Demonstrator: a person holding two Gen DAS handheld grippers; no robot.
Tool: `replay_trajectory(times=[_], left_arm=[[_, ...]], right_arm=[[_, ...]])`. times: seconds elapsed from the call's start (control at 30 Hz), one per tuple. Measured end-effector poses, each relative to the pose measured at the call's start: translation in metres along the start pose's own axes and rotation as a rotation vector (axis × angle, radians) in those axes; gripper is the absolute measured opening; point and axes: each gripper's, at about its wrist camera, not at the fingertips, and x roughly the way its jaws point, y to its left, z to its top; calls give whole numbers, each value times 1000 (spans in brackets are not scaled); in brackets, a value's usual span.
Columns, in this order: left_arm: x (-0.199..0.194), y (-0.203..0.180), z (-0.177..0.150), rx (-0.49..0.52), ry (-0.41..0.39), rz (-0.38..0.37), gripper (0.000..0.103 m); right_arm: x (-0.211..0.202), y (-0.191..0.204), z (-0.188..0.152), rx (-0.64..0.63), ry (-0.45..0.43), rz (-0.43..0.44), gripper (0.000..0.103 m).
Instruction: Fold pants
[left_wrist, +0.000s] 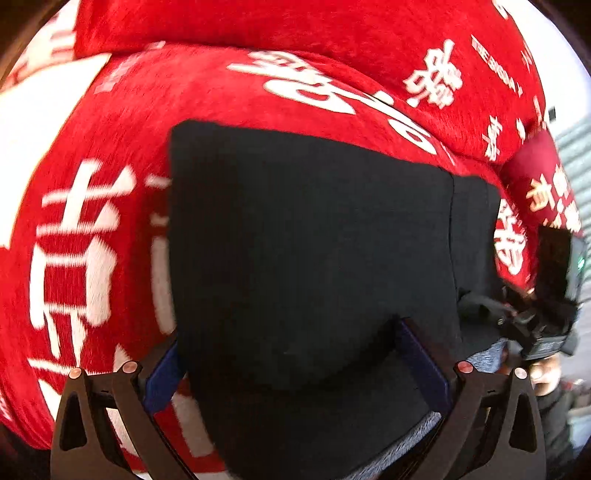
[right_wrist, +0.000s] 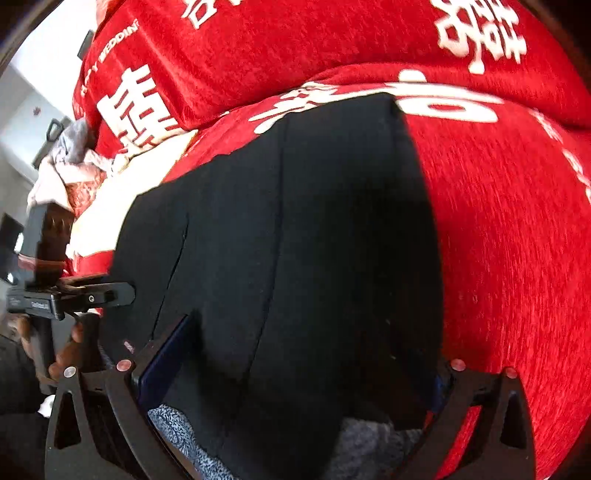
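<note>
Red plush bedding (left_wrist: 122, 122) printed with white characters fills both views — it looks like a bed with a folded red cover (right_wrist: 258, 48) across the top of the frame. Black pants (left_wrist: 306, 240) lie on this bedding in a folded rectangle, taking up the centre of each frame. Left hand-held gripper (left_wrist: 291, 354) has its blue-padded fingers (left_wrist: 424, 365) spread wide with the near pants edge draped between them; whether it pinches the cloth cannot be told. Right hand-held gripper (right_wrist: 295, 373) stands the same — fingers (right_wrist: 162, 362) apart, black fabric and a grey patterned cloth (right_wrist: 177, 432) between them, grip unclear.
</note>
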Motion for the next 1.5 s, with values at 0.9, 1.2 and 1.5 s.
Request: replay_trajectory(times=[0.9,1.2,1.5], left_arm=[[-87,26,32,21,-123,42,52],[-80,73,57,-33,-100,84,52],[-59,100,66,-61,-60,49,53]], right_arm=[[-49,102,35,-125,-138,-47,58],[-6,120,70,-123,-86,-29,58],[24,109,80,-47,-39,-17,58]])
